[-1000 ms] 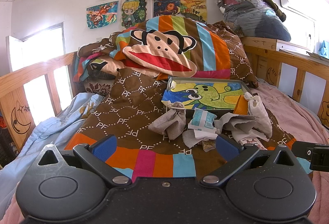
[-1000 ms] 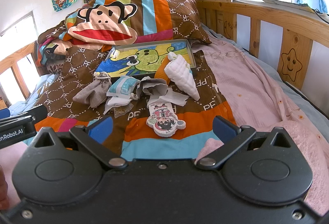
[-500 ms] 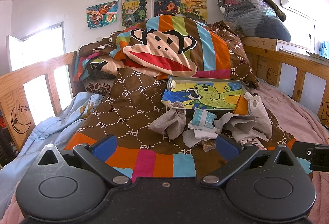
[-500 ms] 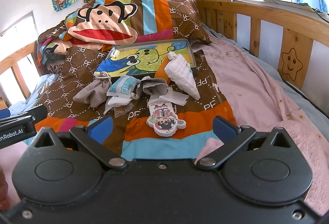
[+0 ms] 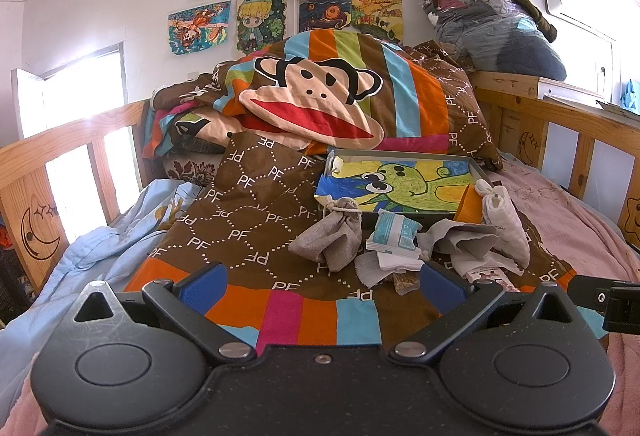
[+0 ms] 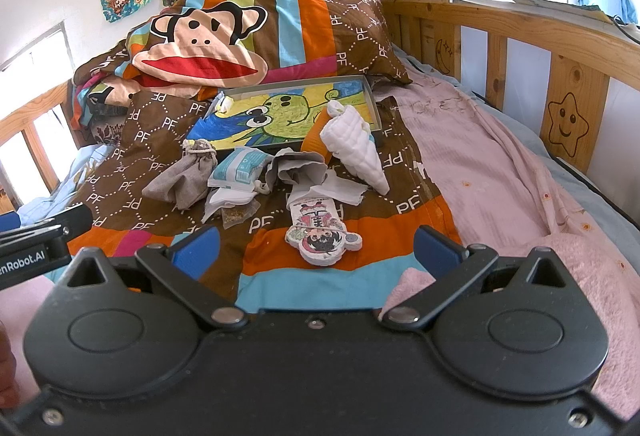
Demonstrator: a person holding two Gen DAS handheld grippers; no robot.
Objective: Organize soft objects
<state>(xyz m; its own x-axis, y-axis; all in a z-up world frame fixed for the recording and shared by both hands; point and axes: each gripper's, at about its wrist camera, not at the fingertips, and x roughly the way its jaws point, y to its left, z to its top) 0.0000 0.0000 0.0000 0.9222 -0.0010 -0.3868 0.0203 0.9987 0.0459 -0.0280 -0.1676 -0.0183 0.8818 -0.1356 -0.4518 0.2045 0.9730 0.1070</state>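
Observation:
A pile of soft things lies on the brown striped quilt in front of a shallow box with a frog drawing [image 5: 404,184] [image 6: 296,112]. The pile holds a grey drawstring pouch [image 5: 332,240] [image 6: 180,176], a blue-white packet [image 5: 394,236] [image 6: 240,168], grey cloths [image 5: 460,242] [image 6: 300,168], a white quilted pouch [image 5: 506,228] [image 6: 356,148] and a flat cartoon-girl cushion [image 6: 320,232]. My left gripper [image 5: 322,282] is open and empty, short of the pile. My right gripper [image 6: 316,248] is open and empty, its jaws either side of the cartoon cushion.
A folded monkey-face quilt [image 5: 320,108] is heaped behind the box. Wooden bed rails run along the left [image 5: 60,164] and right [image 6: 560,84]. A pink blanket [image 6: 500,172] covers the right side, a light blue one [image 5: 100,248] the left. Bagged bedding [image 5: 496,32] sits on a shelf.

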